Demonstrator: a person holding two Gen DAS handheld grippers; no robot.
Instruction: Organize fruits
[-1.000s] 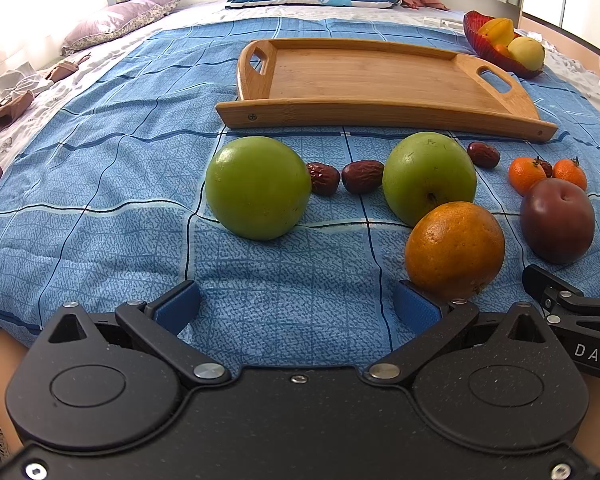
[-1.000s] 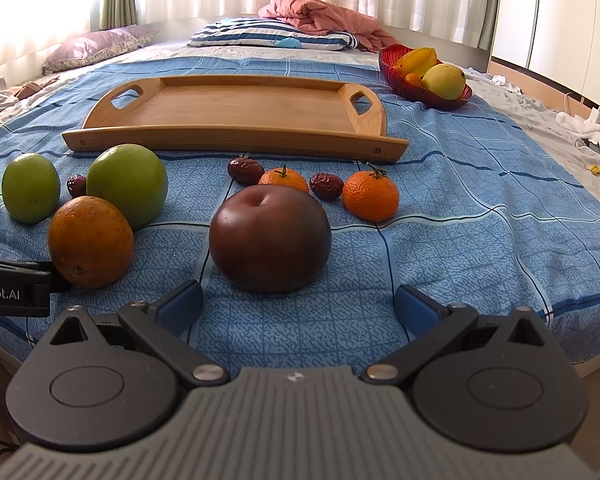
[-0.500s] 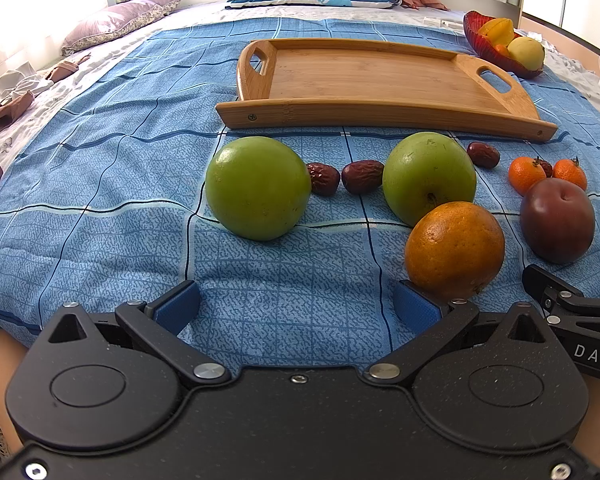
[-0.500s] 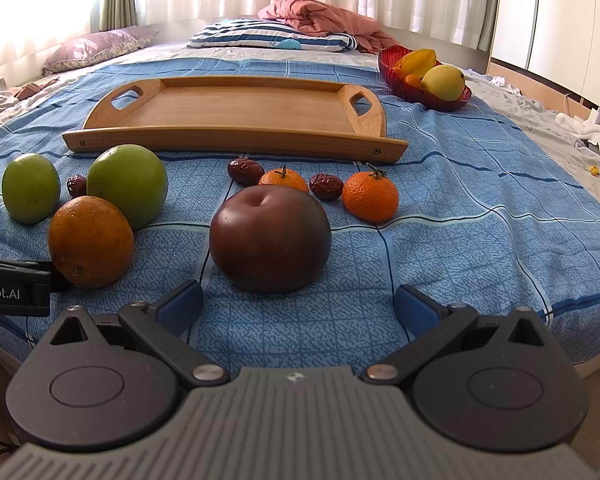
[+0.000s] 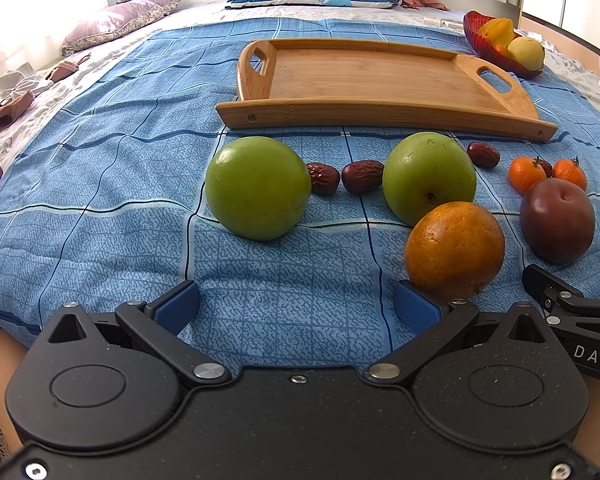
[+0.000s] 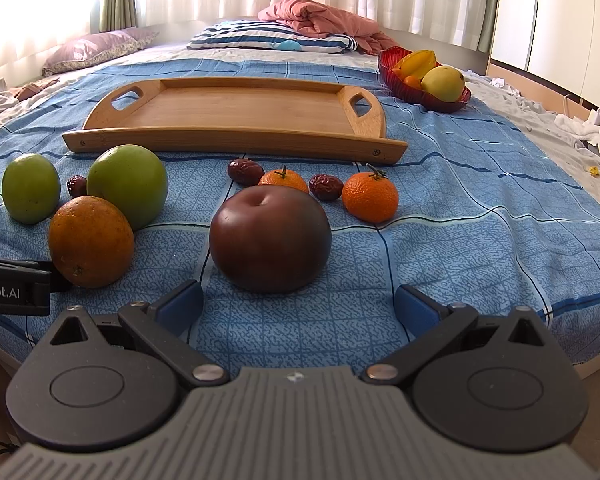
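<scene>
Currently, stock and hazards as follows.

Left hand-held gripper [image 5: 296, 306]: hovering low over the bed's near edge, jaws spread wide, holding nothing; its right finger is sitting just beside the orange.
Right hand-held gripper [image 6: 298, 306]: also gaping and carrying nothing, the dark plum lying at 12 o'clock between the lines of its fingers.
Dark plum [image 6: 270, 239]: resting on the blue bedspread [image 6: 480, 248], stem dimple facing up.
Orange [image 5: 454, 249]: sitting at 1 o'clock from the left tool, appearing to touch the green apple behind it.
Green apples: one [image 5: 258, 188] at 12 o'clock of the left view, one [image 5: 429, 178] at 1 o'clock.
Small items: wrinkled dates [image 5: 362, 176] and two mandarins [image 6: 370, 197] lying beyond the large fruit.
Wooden tray [image 6: 236, 110]: lying bare at 12 o'clock, beyond all the fruit.
Red bowl [image 6: 420, 92]: standing at 1 o'clock, already holding yellow fruit.
Risk, rolling: round fruit on soft bedding is likely rolling off at a nudge; the orange may be knocking the apple.
Risk, slipping: the plum's smooth skin may be squirting out of an off-centre pinch.
Risk, collision: both tools are working close together near the orange.
Risk, bruising: hard squeezing may be marking soft fruit.
</scene>
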